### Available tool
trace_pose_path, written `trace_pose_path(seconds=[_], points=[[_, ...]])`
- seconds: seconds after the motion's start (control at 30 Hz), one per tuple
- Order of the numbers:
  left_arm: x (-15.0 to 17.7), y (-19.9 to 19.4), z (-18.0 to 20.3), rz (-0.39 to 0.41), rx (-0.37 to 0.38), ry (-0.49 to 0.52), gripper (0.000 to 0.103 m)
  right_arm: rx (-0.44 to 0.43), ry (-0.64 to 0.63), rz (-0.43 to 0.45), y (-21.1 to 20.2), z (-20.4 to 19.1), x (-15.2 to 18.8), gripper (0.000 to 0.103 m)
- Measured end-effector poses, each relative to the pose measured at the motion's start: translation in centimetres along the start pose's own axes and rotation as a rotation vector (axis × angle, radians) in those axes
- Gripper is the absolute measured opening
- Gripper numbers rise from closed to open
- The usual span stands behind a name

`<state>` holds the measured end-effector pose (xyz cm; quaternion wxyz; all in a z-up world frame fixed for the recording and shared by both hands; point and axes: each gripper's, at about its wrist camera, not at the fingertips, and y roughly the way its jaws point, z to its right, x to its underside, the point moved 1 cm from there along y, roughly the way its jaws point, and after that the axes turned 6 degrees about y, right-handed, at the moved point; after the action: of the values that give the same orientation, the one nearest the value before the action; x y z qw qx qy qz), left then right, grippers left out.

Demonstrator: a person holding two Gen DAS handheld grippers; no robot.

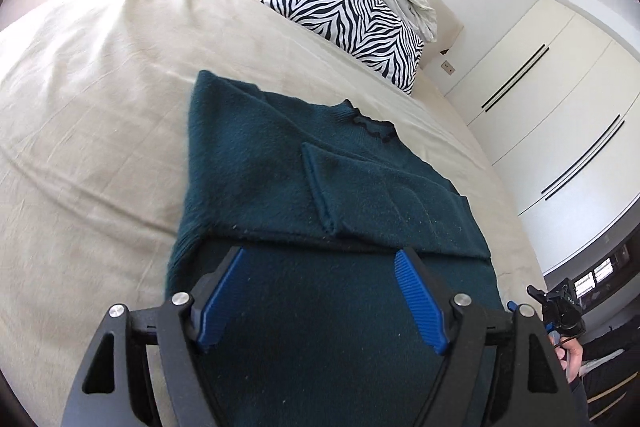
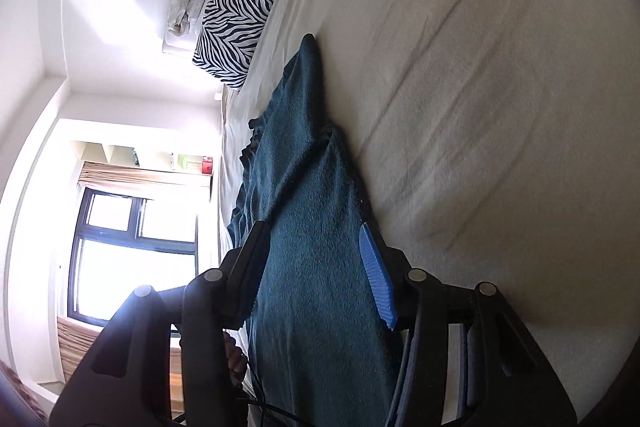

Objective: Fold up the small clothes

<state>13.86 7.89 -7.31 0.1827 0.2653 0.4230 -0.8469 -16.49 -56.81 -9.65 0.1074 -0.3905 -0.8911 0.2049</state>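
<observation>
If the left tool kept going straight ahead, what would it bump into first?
Probably the dark teal knitted sweater on the beige bed sheet. The left tool is open and points along it, at the folded sleeve edge, but depth is hard to judge.

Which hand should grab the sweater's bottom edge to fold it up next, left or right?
Probably the left. The left gripper is open and level above the sweater, its fingers spanning the bottom part. The right gripper is open too, but turned sideways along one edge.
</observation>
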Motion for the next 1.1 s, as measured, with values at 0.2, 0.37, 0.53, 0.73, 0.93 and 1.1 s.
trace_pose_path(seconds=[0.2, 0.37, 0.53, 0.73, 0.93, 1.1], points=[[1.9, -3.6, -1.7, 0.019, 0.016, -0.086, 0.078, 0.046, -0.032, -0.002, -2.3, 0.8, 5.6, 0.046], [4.1, -5.9, -1.3, 0.02, 0.004, -0.096, 0.078, 0.152, -0.112, -0.001, -3.8, 0.3, 8.8, 0.046], [7.6, -8.9, -0.8, -0.007, -0.017, -0.112, 0.078, 0.264, -0.168, 0.005, -6.0, -0.2, 11.2, 0.046], [11.9, -11.3, -0.9, -0.097, -0.048, -0.147, 0.078, 0.335, -0.174, -0.031, -9.2, 1.0, 13.9, 0.046], [15.6, -13.1, -0.7, -0.182, -0.021, -0.189, 0.078, 0.333, -0.135, -0.092, -10.9, 2.5, 16.6, 0.046], [17.6, -14.2, -0.3, -0.261, -0.029, -0.176, 0.078, 0.343, -0.115, -0.121, -11.8, 3.0, 18.6, 0.046]])
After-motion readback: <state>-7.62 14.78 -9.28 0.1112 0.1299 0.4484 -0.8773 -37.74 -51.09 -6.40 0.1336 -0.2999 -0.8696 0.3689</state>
